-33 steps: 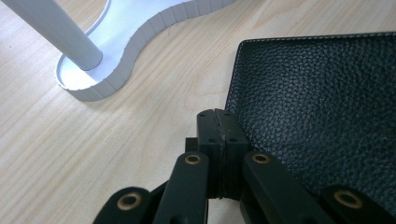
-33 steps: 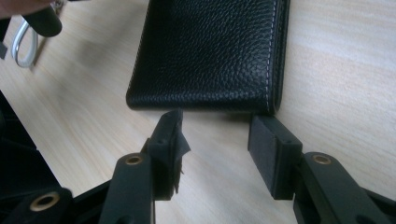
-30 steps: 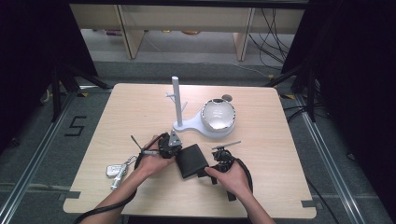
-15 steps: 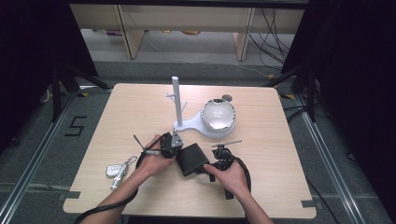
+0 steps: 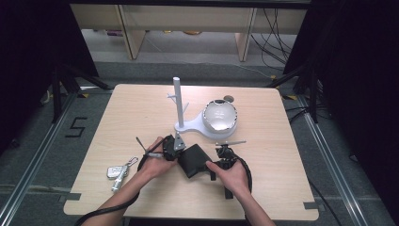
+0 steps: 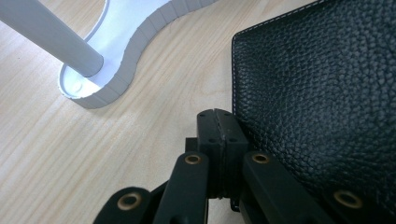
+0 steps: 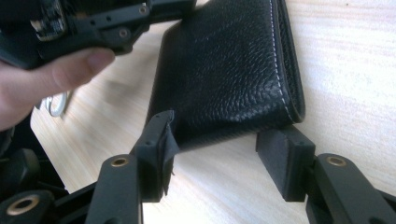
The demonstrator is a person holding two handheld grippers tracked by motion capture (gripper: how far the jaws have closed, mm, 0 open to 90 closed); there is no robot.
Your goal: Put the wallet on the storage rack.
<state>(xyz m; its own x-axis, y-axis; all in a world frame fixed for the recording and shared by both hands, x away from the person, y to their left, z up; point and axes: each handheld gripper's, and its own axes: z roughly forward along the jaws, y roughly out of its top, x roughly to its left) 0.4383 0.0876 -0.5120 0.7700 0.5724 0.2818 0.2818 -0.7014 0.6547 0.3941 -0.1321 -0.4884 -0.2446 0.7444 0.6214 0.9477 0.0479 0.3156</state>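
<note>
A black leather wallet (image 5: pixel 193 160) lies on the wooden table (image 5: pixel 263 188) between my two hands. My left gripper (image 5: pixel 180 153) is at the wallet's left edge. Its jaws are pressed together with nothing between them (image 6: pixel 217 122), and the wallet (image 6: pixel 317 93) lies just beside them. My right gripper (image 5: pixel 211 165) is at the wallet's right near corner. Its jaws have just been opening and now stand wide (image 7: pixel 219 144). The wallet's end (image 7: pixel 224 84) reaches between the fingertips, and the pads do not press on it.
A white stand with an upright post (image 5: pixel 178 103) and a curved base (image 6: pixel 135 42) stands behind the wallet. On the base's right end rests a round silver bowl-like object (image 5: pixel 219 115). A key bunch (image 5: pixel 117 172) lies at the front left of the table.
Both hands and the wallet stay where they were; no other difference shows in the high view.
</note>
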